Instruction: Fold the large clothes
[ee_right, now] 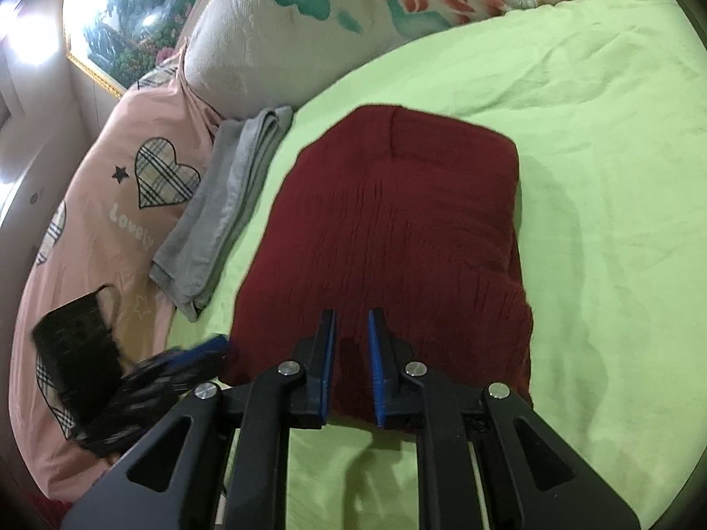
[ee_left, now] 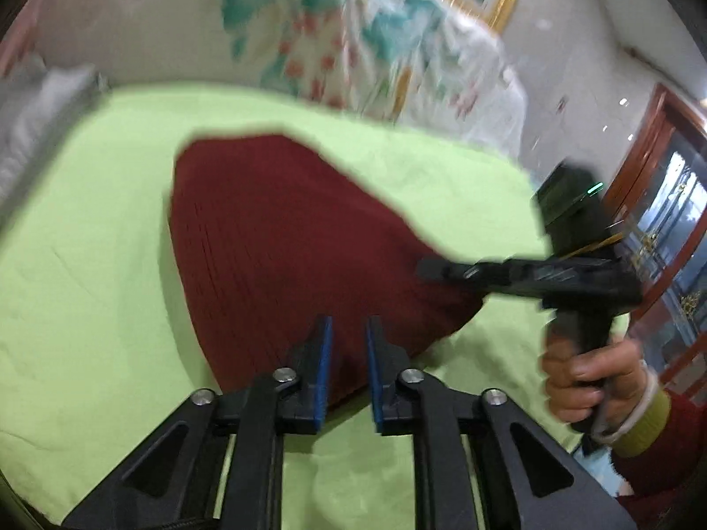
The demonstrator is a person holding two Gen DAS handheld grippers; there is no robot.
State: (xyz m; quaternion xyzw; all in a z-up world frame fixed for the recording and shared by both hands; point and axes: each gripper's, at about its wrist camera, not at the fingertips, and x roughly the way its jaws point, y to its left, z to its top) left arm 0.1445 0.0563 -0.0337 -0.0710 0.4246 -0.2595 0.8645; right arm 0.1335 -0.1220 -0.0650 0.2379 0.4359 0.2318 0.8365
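A dark red ribbed garment (ee_left: pixel 274 229) (ee_right: pixel 397 221) lies folded into a thick rectangle on the light green bed sheet (ee_left: pixel 88 265) (ee_right: pixel 596 176). My left gripper (ee_left: pixel 349 322) sits at its near edge with the blue pads close together and red cloth filling the narrow gap. From the right wrist view this left gripper (ee_right: pixel 212 344) is a blur at the garment's near left corner. My right gripper (ee_right: pixel 351 316) has a dark fold of the garment pinched between its pads. The left wrist view has the right gripper (ee_left: pixel 424 269) at the garment's right corner, held by a hand (ee_left: pixel 587 375).
A folded grey cloth (ee_right: pixel 225 203) (ee_left: pixel 39 106) lies left of the garment beside a pink quilt with checked hearts (ee_right: pixel 110 221). Floral pillows (ee_right: pixel 309 22) (ee_left: pixel 331 44) line the far side. A framed painting (ee_right: pixel 132 9) hangs behind. A wooden glass cabinet (ee_left: pixel 663 198) stands right.
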